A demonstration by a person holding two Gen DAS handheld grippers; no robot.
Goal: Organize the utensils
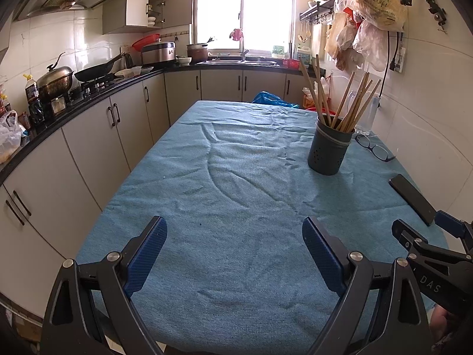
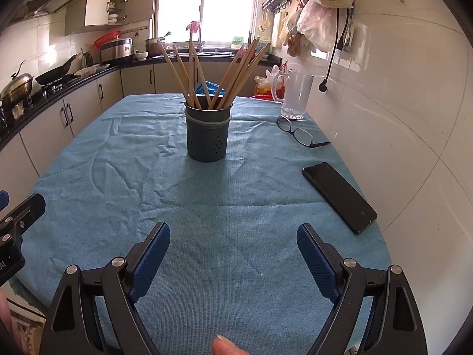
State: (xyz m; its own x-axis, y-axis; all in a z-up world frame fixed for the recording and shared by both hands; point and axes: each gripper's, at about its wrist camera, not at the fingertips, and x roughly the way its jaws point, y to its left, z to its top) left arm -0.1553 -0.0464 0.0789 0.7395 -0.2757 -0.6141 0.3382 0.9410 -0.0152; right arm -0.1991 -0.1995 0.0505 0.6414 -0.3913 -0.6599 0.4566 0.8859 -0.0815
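A dark grey perforated utensil cup (image 1: 328, 151) (image 2: 207, 131) stands upright on the blue cloth-covered table (image 1: 236, 207) (image 2: 236, 207). Several wooden chopsticks (image 1: 351, 103) (image 2: 236, 74) stand in it, fanned out. My left gripper (image 1: 235, 236) is open and empty, low over the near part of the table, well short and left of the cup. My right gripper (image 2: 233, 242) is open and empty, facing the cup from the near edge. The right gripper also shows at the right edge of the left wrist view (image 1: 428, 236).
A black phone (image 1: 412, 198) (image 2: 340, 196) lies at the right by the wall. Blue glasses (image 1: 374, 148) (image 2: 301, 133) and a clear glass jug (image 2: 292, 94) sit behind it. Kitchen counter and cabinets (image 1: 88, 124) run along the left.
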